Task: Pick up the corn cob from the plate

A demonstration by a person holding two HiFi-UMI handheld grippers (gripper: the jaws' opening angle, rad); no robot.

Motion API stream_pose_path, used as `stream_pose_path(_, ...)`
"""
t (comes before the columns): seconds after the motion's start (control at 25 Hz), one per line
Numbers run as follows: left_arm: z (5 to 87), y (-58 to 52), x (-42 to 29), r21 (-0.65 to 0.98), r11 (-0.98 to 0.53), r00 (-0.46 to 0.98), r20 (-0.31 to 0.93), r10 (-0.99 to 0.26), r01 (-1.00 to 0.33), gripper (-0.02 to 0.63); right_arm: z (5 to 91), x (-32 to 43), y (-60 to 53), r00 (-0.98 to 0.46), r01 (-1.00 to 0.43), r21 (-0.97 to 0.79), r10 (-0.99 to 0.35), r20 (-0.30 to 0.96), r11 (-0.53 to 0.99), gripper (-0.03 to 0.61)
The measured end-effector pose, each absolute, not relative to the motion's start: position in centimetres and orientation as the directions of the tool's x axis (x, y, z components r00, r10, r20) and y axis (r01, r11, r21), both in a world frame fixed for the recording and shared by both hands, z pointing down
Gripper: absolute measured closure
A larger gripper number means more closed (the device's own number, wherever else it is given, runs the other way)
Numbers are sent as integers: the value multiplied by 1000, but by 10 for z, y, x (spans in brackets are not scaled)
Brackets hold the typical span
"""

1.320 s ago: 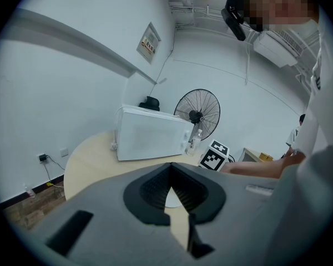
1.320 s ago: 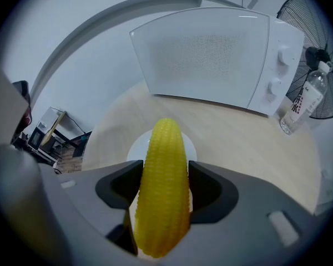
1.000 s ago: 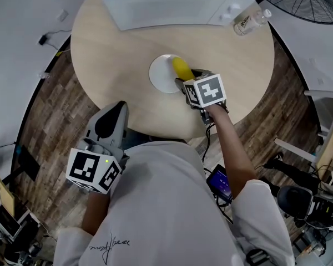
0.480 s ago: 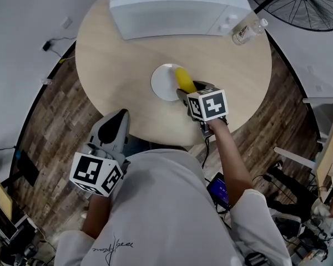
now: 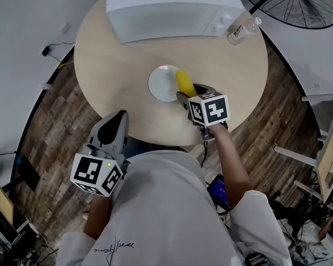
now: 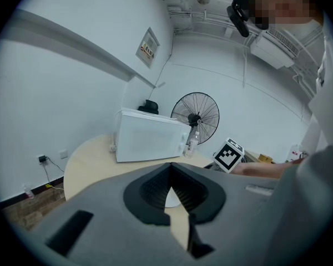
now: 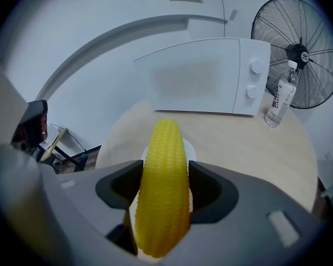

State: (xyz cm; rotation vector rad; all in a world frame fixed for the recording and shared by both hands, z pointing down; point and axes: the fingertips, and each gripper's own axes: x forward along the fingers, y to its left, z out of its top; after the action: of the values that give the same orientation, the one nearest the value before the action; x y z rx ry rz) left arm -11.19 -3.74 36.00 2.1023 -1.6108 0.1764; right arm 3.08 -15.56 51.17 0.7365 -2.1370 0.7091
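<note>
Clamping the corn cob [image 7: 163, 182] on both flanks, the jaws of the right gripper [image 5: 190, 91] are grasping its thick middle, with the tip jutting ahead of them over the plate [image 5: 154, 83]. It is probably handling light and stiff, its bumpy kernels helping the grip, though the taper may be inviting slip. The left gripper [image 6: 170, 177] is idling with its jaws together and nothing between them.

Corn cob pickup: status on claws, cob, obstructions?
Right claw shut on corn cob. Left claw shut, empty, held back. Cob over plate right rim; lift unclear. Nothing above it.
</note>
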Motion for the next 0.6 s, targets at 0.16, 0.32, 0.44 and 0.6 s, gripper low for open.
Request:
stream_pose_path(0.16,358,-37,-104,275,-211,309,385,-870,-938,617,508,37,-154,-557,-698,-250,-289,779,671,308)
stream_pose_path(0.32,358,-38,-102,282,-209,310,381,-871,-936,617,503,43,-153,-557,-705,-248,-302,774,665,308)
stream_pose_path(0.44,358,-37,-99,287,-209,311,379,-871,-935,617,499,48,-152,-558,-708,-245,-312,769,662,308)
stream_pose_path(0.6,358,-35,-97,291,-216,320,383,-866,-932,617,492,53,-149,-564,-714,-247,-329,757,655,308)
